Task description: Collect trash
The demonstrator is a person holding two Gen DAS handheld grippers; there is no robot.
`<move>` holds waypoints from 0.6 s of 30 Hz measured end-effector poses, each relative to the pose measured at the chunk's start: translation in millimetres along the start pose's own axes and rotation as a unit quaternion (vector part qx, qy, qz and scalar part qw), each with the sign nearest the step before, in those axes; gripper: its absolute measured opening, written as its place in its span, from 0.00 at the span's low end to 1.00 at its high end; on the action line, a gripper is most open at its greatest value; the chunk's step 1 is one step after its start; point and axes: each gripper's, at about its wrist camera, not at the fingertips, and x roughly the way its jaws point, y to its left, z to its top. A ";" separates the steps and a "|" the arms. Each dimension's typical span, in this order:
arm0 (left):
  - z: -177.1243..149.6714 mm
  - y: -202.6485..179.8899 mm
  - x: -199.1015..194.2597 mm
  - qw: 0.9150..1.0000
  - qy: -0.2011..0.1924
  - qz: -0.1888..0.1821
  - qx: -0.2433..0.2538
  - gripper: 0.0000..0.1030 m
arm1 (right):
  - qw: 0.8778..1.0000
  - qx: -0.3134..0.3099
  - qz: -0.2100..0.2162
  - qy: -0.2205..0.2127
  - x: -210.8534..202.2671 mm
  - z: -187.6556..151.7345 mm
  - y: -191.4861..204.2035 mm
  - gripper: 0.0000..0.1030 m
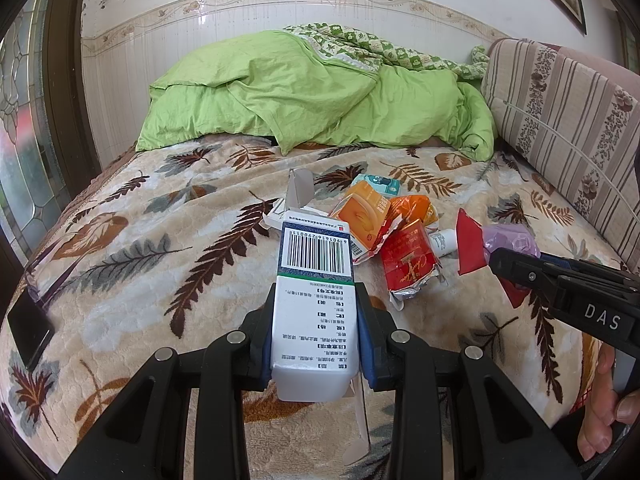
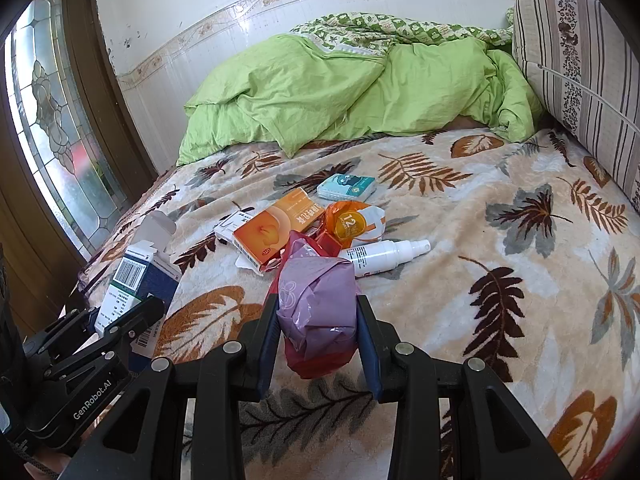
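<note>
While leaf-print blanket (image 2: 500, 208) covers bed, left tongs (image 1: 316, 332) grip carton (image 1: 314, 280), right tongs (image 2: 318, 332) grip wrapper (image 2: 316, 300).

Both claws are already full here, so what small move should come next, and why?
Probably carry both loads off the bed to wherever the trash goes; no bin shows in either view. The left claw is clamped on the white barcode box, and the right claw on the purple bag. The spray bottle and orange box must wait.
</note>
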 end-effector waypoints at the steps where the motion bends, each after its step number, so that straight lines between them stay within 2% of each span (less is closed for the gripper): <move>1: 0.0 0.0 -0.1 1.000 -0.001 0.000 0.000 0.31 | 1.000 0.000 0.000 0.000 -0.3 -0.4 -0.1 0.37; 11: 0.2 -0.6 -0.8 1.000 0.000 -0.004 -0.001 0.31 | 1.000 0.004 -0.002 -0.002 -1.9 0.3 -0.7 0.37; 14: 2.0 -3.5 -5.0 1.000 -0.004 -0.019 0.000 0.31 | 1.000 0.009 -0.003 -0.004 -3.8 1.5 -1.4 0.37; 18: 1.1 -7.8 -14.1 0.998 -0.003 -0.063 0.003 0.31 | 0.999 0.031 -0.003 -0.007 -13.2 1.4 -9.0 0.37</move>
